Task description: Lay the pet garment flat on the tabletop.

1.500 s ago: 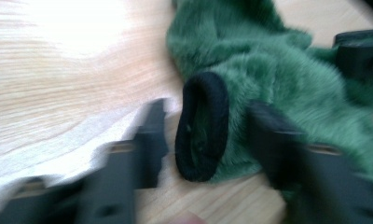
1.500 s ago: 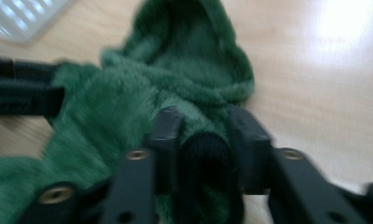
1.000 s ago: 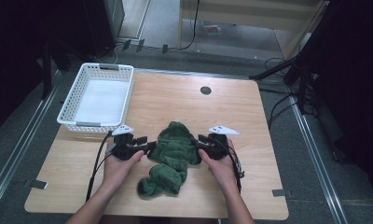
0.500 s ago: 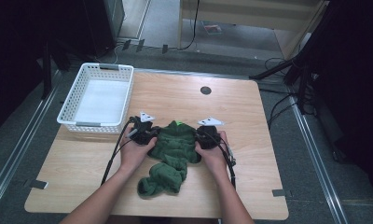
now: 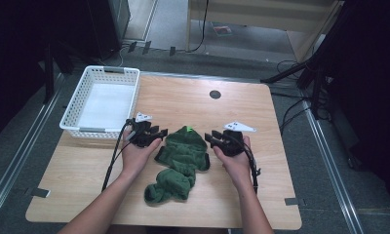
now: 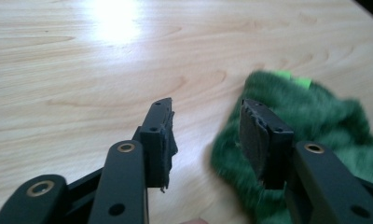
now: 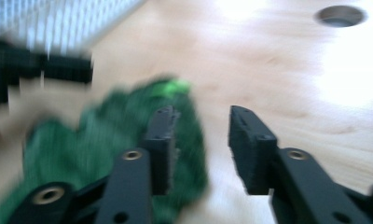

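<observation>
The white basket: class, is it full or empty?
Empty. The high view shows the white basket with a bare floor, while the green cloth lies on the table.

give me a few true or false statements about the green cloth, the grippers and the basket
1. The green fleece cloth lies on the wooden table between the two grippers. True.
2. The left gripper is clamped shut on the cloth. False: its jaws stand apart, bare wood between them, the cloth's edge at one jaw.
3. The white basket holds a folded towel. False: nothing lies in it.
4. The right gripper has its jaws apart at the cloth's edge. True.
5. The basket sits at the table's far left corner. True.
</observation>
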Motion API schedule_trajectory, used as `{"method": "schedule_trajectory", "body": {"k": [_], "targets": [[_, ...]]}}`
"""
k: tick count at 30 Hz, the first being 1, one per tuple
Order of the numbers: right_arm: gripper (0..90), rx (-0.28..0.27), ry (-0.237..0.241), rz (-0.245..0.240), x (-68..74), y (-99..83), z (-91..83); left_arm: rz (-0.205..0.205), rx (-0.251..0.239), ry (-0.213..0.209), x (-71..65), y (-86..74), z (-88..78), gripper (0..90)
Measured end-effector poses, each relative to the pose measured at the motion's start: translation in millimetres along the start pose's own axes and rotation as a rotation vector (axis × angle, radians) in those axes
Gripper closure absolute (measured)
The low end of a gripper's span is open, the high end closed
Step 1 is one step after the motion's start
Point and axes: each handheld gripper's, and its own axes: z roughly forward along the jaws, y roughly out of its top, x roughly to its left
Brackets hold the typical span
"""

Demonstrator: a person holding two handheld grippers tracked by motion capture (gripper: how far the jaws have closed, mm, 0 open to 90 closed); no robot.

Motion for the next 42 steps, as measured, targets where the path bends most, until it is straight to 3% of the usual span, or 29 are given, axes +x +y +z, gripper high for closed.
{"method": "schedule_trajectory", "body": {"k": [1,2,3,6,9,10,11,12,13,14,15,16,18,19,20,22,23,24,25,26,27,28,29,30,31,33,36,40,42], "targets": [[65.4,-0.001,-0.012,0.054,-1.4,2.2,4.4,-0.016,0.012,-0.013,-1.0,0.6,5.5,52.4],[63.3,0.034,-0.04,0.089,-1.4,1.1,18.8,-0.02,0.034,-0.015,-2.5,0.6,11.4,49.0],[62.3,0.069,-0.046,0.086,0.2,-1.7,27.0,-0.008,0.063,0.001,-5.4,-1.8,19.0,48.8],[59.8,0.16,-0.072,0.046,6.5,-11.9,42.8,0.013,0.085,0.007,-7.9,-5.1,22.3,50.0],[62.3,0.191,-0.093,0.024,9.1,-18.3,46.2,0.074,0.092,0.022,-10.9,-7.7,21.1,63.0],[62.3,0.191,-0.093,0.024,9.1,-18.3,46.2,0.093,0.095,0.024,-11.6,-8.7,21.1,63.0],[73.6,0.194,-0.101,-0.003,9.3,-19.9,46.9,0.113,0.108,0.021,-12.1,-9.1,20.6,80.3],[73.6,0.194,-0.101,-0.003,9.3,-19.9,46.9,0.131,0.114,0.023,-13.3,-9.9,20.6,80.3],[87.6,0.213,-0.098,-0.046,11.4,-19.5,48.2,0.15,0.114,0.024,-14.4,-10.3,20.2,90.0],[88.7,0.216,-0.104,-0.077,13.2,-18.7,48.9,0.157,0.107,0.023,-15.5,-10.4,19.8,90.0],[88.7,0.216,-0.104,-0.077,13.2,-18.7,48.9,0.165,0.089,0.024,-16.4,-9.6,18.3,90.0],[89.2,0.213,-0.118,-0.135,16.2,-16.3,50.6,0.17,0.065,0.03,-16.6,-7.9,16.4,90.0],[89.5,0.136,-0.128,-0.148,20.2,-4.0,49.7,0.156,0.02,0.054,-16.7,-3.9,12.2,90.0],[89.4,0.105,-0.135,-0.142,21.0,1.3,49.0,0.124,-0.018,0.091,-14.4,0.1,9.6,90.0],[88.9,0.084,-0.146,-0.137,21.6,6.0,49.5,0.124,-0.018,0.091,-14.4,0.1,9.6,90.0],[86.7,0.082,-0.149,-0.134,21.3,9.9,52.3,0.078,-0.001,0.116,-7.6,1.3,12.8,90.0],[73.9,0.123,-0.132,-0.105,18.1,12.2,57.9,0.053,0.021,0.115,-3.7,1.1,15.3,72.4],[67.4,0.128,-0.139,-0.089,15.4,12.1,57.2,0.031,0.033,0.11,1.8,-0.3,12.5,65.8],[67.4,0.128,-0.139,-0.089,15.4,12.1,57.2,0.031,0.033,0.11,1.8,-0.3,12.5,63.8],[66.8,0.129,-0.139,-0.069,13.4,11.9,54.4,0.031,0.012,0.087,4.1,-2.5,5.8,63.8],[66.2,0.104,-0.091,-0.021,7.3,9.6,38.5,0.037,-0.001,0.073,4.5,-4.3,-0.7,61.0],[66.2,0.104,-0.091,-0.021,7.3,9.6,38.5,0.043,-0.01,0.066,4.2,-5.9,-6.0,61.0],[68.6,0.097,-0.068,-0.012,5.9,2.9,20.7,0.054,-0.038,0.03,3.2,-13.1,-22.2,60.4],[68.6,0.097,-0.068,-0.012,5.9,2.9,20.7,0.054,-0.038,0.03,3.2,-13.1,-22.2,60.3],[70.3,0.106,-0.042,-0.02,7.3,-8.2,3.6,0.06,-0.039,0.013,3.2,-16.9,-28.2,60.3],[70.8,0.111,-0.029,-0.025,8.2,-12.7,-2.2,0.042,-0.033,-0.031,3.5,-24.8,-37.0,60.3],[68.5,0.126,0.02,-0.019,13.1,-34.4,-20.7,0.02,-0.017,-0.085,4.5,-34.9,-43.1,61.5],[65.2,0.142,0.049,0.011,15.3,-40.9,-17.1,0.023,0.015,-0.128,0.8,-45.1,-41.7,62.3],[65.2,0.158,0.096,0.033,20.3,-44.9,-7.5,0.03,0.051,-0.165,-3.3,-48.6,-37.4,62.5]]}}
